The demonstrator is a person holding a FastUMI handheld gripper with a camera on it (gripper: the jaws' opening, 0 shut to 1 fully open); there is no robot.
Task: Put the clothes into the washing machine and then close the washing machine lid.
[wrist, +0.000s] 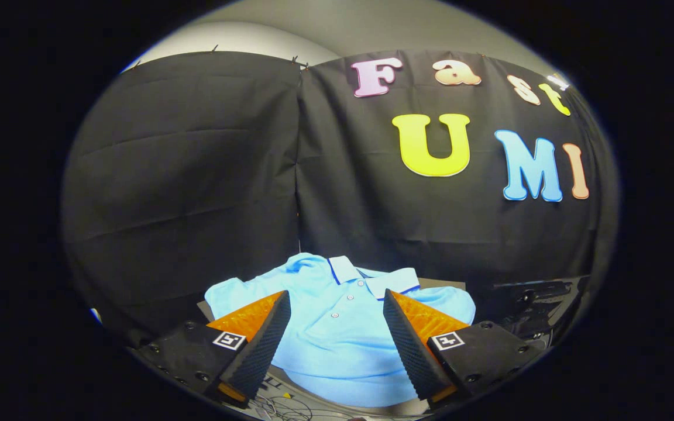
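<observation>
The tongs are spread wide, with a broad gap between the two fingers and nothing clamped. The left finger angles toward 1 o'clock and the right finger toward 11 o'clock, so the tips converge slightly ahead. Each finger has a black ribbed inner pad, an orange outer face and a black base block bearing a square marker.

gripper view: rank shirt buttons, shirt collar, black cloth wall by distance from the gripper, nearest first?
The gripper is open, above the light blue polo shirt.
1. Shirt buttons: between the fingers, on the placket.
2. Shirt collar: just beyond the fingertips, at the shirt's far end.
3. Black cloth wall: farthest, hanging behind the shirt.
</observation>
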